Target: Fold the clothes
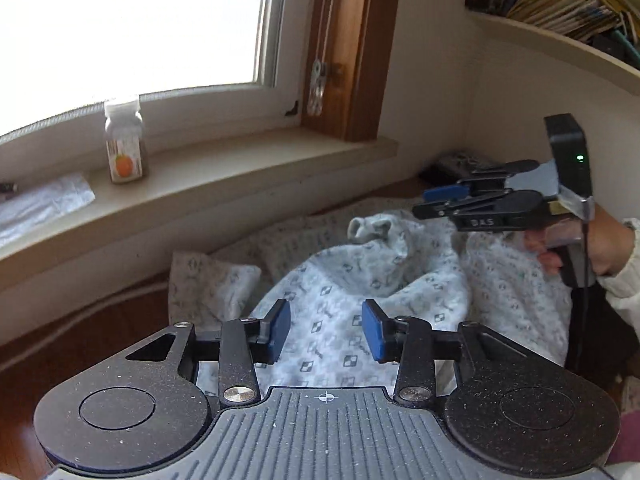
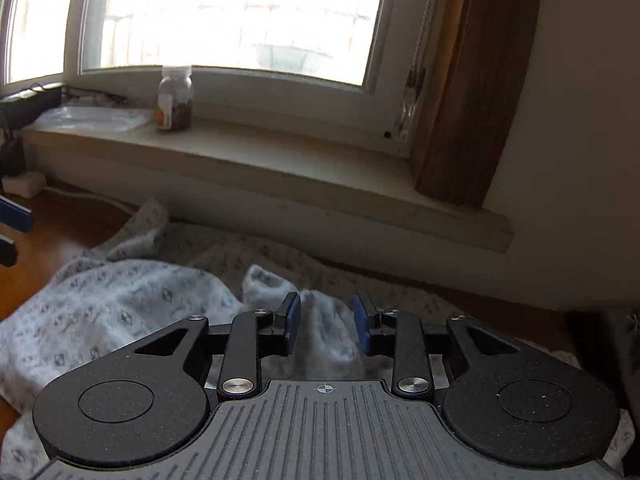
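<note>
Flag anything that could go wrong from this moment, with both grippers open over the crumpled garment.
1. The pale patterned fleece garment lies bunched in a heap, so the open left gripper may pinch several layers rather than one edge.
2. The open right gripper straddles a raised grey cuff; closing there might lift a sleeve, not a hem.
3. The label-wrapped jar stands near the windowsill's edge; a wide swing of cloth could possibly knock it.

Both grippers are built of speckled black links with silver screws, blue-padded fingers [image 1: 375,335] and a ribbed grey base. A white knitted sleeve [image 1: 624,276] is worn beside a black cable [image 1: 586,252].
</note>
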A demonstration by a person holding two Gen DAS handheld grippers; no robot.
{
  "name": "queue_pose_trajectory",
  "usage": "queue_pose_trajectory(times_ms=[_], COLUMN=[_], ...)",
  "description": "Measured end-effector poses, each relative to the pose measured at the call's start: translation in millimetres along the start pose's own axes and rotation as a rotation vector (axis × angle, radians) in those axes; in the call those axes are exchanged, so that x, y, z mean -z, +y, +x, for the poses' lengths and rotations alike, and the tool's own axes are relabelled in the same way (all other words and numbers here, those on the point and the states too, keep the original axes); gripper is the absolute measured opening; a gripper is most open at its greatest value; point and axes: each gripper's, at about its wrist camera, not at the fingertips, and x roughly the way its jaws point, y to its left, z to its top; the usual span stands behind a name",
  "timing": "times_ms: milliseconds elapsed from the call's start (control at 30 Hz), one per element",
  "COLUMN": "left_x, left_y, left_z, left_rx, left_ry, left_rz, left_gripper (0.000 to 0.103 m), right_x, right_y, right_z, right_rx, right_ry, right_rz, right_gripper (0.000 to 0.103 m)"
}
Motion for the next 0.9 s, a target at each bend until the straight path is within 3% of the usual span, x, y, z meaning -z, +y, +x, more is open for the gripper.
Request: queue_pose_trajectory(times_ms=[133,200,367,500,667,900], left_x=[8.6,10.1,14.6,20.9,27.7,31.0], left_y=[12.8,16.4,27.5,43.4,61.0,79.3], left_z=[29.3,38.5,54.9,60.6,61.4,49.9], left_rx=[0.016,0.022,0.024,0.026,0.038,0.072], left_ry=[0.022,0.021,0.002,-0.022,-0.052,-0.098], left_rz=[-0.042,-0.052,-0.070,-0.094,-0.115,-0.150], left_gripper=[0.043,0.055,0.060,0.061,0.063,0.067], right_x=[20.8,31.2,57.5,51.4,9.8,-46.3], right_y=[-15.0,-22.4,-53.9,-57.6,-21.4,71.7], right_z=[-5.7,-8.5,-5.8,6.9,30.8,73.8], right_rx=[0.016,0.024,0.049,0.025,-0.054,-0.250], right_ry=[0.037,0.055,0.064,0.057,0.023,0.055], right_rz=[0.001,0.002,0.088,0.100,0.037,-0.046], right_gripper=[0.034,0.038,0.039,0.039,0.039,0.041])
